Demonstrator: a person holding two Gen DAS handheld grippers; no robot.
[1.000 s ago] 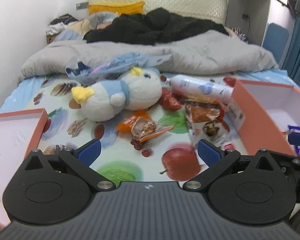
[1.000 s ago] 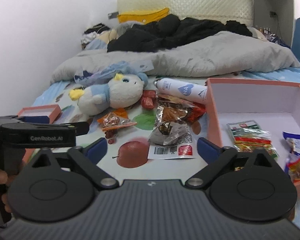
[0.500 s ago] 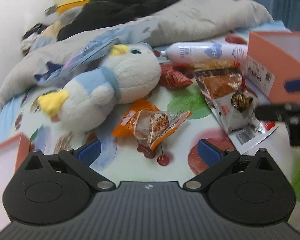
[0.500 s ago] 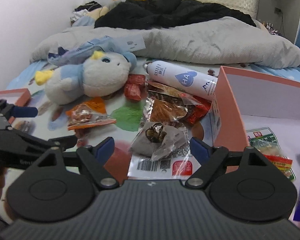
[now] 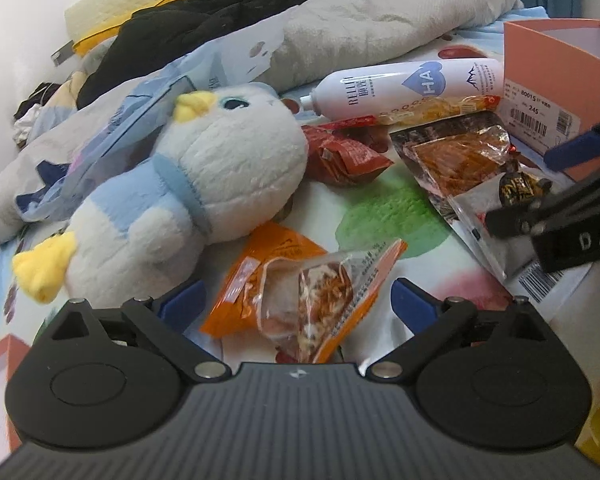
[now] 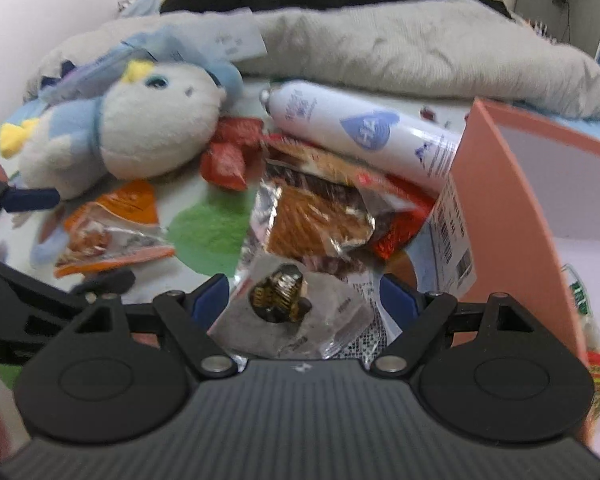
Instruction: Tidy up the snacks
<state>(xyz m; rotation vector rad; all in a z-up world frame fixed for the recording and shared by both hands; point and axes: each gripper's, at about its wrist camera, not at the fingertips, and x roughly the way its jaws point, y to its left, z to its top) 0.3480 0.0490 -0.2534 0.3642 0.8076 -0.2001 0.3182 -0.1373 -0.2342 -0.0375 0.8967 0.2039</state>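
Several snacks lie loose on the bed | left wrist view: left gripper [image 5: 296, 304], fingers apart, straddles the orange snack packet [image 5: 300, 292] at lower centre | right wrist view: right gripper [image 6: 300, 300], fingers just narrowed yet apart, flanks the grey packet [image 6: 288, 312]; pink box [image 6: 496, 200] at right holds few.

Left wrist view: we look steeply down, close over an orange snack packet [image 5: 308, 300] on the bed.
Right wrist view: we look steeply down, close over a grey snack packet [image 6: 296, 316], a pink box [image 6: 496, 208] at right.
Shared: both show the plush penguin [image 5: 204, 184], white bottle [image 5: 404, 84] and grey blanket [image 6: 400, 44].
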